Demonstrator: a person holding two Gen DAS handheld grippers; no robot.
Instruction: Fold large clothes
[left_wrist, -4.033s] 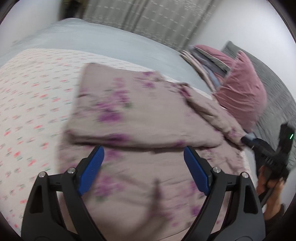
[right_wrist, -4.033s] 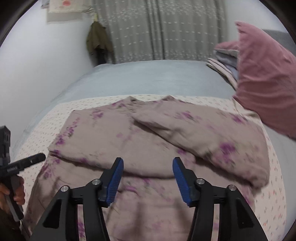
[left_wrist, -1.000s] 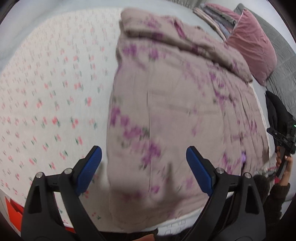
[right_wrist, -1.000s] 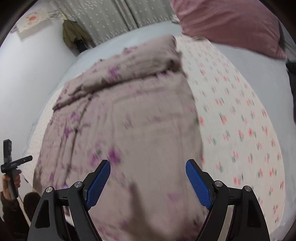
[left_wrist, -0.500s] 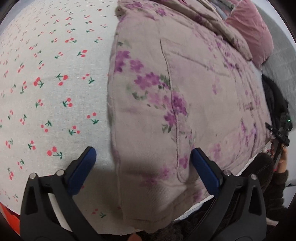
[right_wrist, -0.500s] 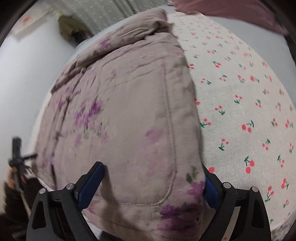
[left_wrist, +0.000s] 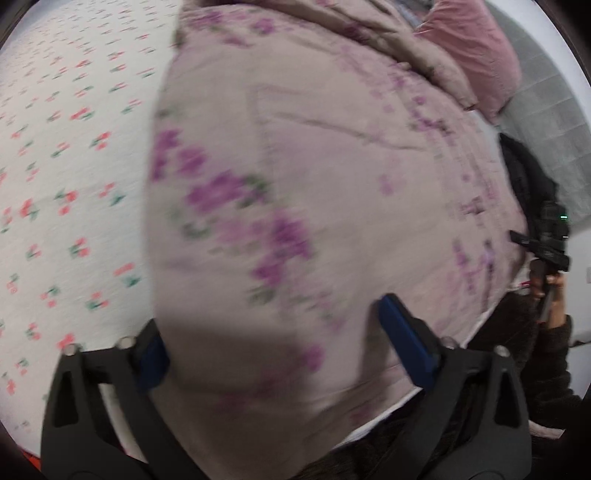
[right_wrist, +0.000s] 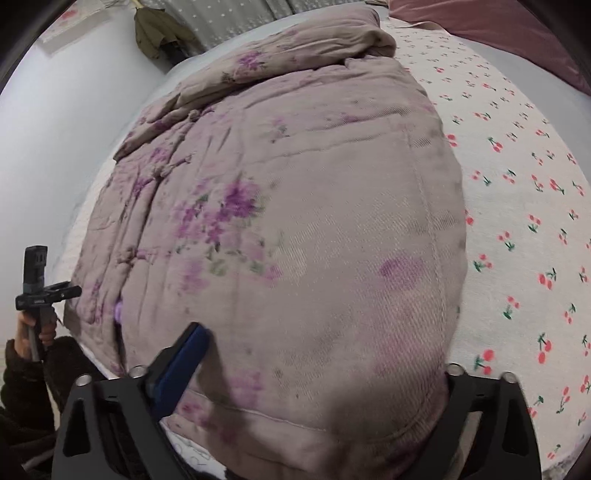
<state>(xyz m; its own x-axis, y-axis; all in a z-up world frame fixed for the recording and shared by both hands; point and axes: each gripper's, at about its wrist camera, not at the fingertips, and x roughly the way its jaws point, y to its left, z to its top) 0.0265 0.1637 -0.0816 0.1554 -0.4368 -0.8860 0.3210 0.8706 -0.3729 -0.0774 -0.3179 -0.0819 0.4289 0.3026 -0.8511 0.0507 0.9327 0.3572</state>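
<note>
A large padded mauve garment with purple flowers lies spread on the bed, its far part folded over. It also fills the right wrist view. My left gripper is open, its blue pads astride the garment's near left corner, the cloth bulging between them. My right gripper is open around the near right corner; its left pad shows and the right pad is hidden by the cloth.
The bed has a white sheet with red cherries, also seen to the right in the right wrist view. A pink pillow lies at the head. The other gripper shows at the edge of each view.
Both grippers have dropped from above the garment down to its near hem and pushed forward, so that the hem corners now sit between the open pads.
</note>
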